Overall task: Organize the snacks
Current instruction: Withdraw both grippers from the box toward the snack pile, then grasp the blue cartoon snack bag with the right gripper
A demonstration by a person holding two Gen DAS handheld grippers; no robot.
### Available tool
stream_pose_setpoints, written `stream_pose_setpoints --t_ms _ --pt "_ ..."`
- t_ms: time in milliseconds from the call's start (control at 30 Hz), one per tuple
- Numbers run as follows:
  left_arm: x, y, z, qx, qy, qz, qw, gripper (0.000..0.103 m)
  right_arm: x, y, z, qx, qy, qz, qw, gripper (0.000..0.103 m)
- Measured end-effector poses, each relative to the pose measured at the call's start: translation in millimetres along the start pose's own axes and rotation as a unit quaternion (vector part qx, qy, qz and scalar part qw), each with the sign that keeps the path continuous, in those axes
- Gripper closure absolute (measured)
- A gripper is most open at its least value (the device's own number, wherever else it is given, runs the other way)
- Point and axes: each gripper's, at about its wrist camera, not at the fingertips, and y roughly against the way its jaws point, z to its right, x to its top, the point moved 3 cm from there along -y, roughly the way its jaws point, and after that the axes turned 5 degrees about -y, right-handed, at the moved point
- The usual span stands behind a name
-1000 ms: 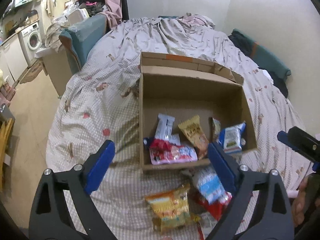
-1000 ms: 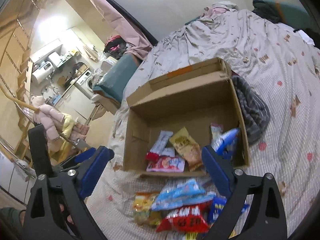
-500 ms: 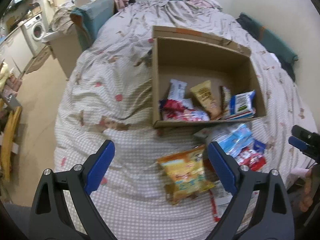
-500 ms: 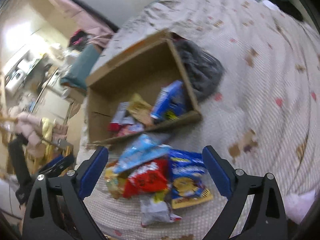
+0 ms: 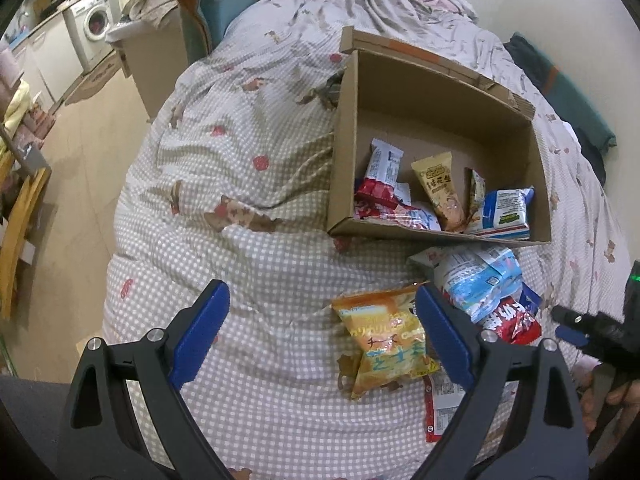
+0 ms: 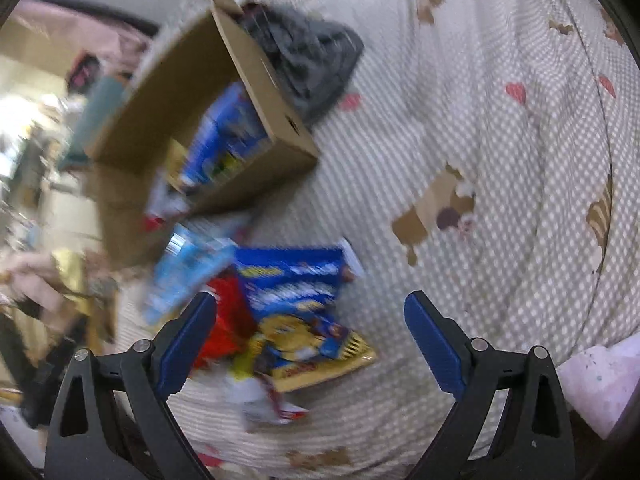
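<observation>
Left gripper [image 5: 322, 326] and right gripper [image 6: 310, 338], jaws spread and empty, are held above loose packets; the orange crinkled snack bag [image 5: 384, 340], lower centre, is best straddled squarely — then carried to the open brown cardboard box [image 5: 344, 152], upper right.

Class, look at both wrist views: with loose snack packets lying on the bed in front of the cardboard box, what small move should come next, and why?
Probably lower the open left gripper onto the orange packet. It lies loose on the bedspread outside the cardboard box, nearly between the fingers, and nothing is held.
</observation>
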Motion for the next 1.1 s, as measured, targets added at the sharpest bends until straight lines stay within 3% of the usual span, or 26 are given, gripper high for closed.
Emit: stream_pose_setpoints --t_ms 167,367,467,500,700,867,1033,1100 --pt "-3.1 -7.3 -5.2 -0.013 0.021 -0.019 0.9995 0.011 -2.6 -27.2 -0.6 -0.018 -0.008 -0.038 0.999 0.008" --pt "-5.3 -9.2 -3.8 -0.007 0.016 -0.021 0.9996 0.011 -12.0 -58.7 -27.8 -0.046 0.051 -0.072 0.995 0.011" --pt "-7.4 -14.4 -3.5 -0.008 0.015 -0.031 0.9994 0.011 -14.2 -62.5 -27.9 -0.06 0.064 -0.073 0.993 0.044" --pt "-7.9 -16.3 -3.2 -0.009 0.016 -0.034 0.9992 0.011 -14.7 -62.0 -27.2 -0.06 0.064 -0.074 0.993 0.045" --pt "-10.1 -25.4 5.2 -0.016 0.011 -0.047 0.9987 0.011 -14.6 -25.5 -22.8 -0.038 0.068 -0.023 0.997 0.06" --pt "-15.1 -33.6 7.5 -0.022 0.014 -0.062 0.9977 0.011 -12.6 12.7 -31.5 0.02 0.068 0.04 0.997 0.063" --pt "-26.2 -54.9 16.0 -0.034 0.018 -0.093 0.9949 0.011 -6.7 46.1 -45.8 0.086 0.077 0.111 0.987 0.064" --pt "-29.6 -63.3 24.8 -0.041 0.008 -0.104 0.9937 0.011 -5.3 52.0 -46.9 0.097 0.081 0.114 0.985 0.064"
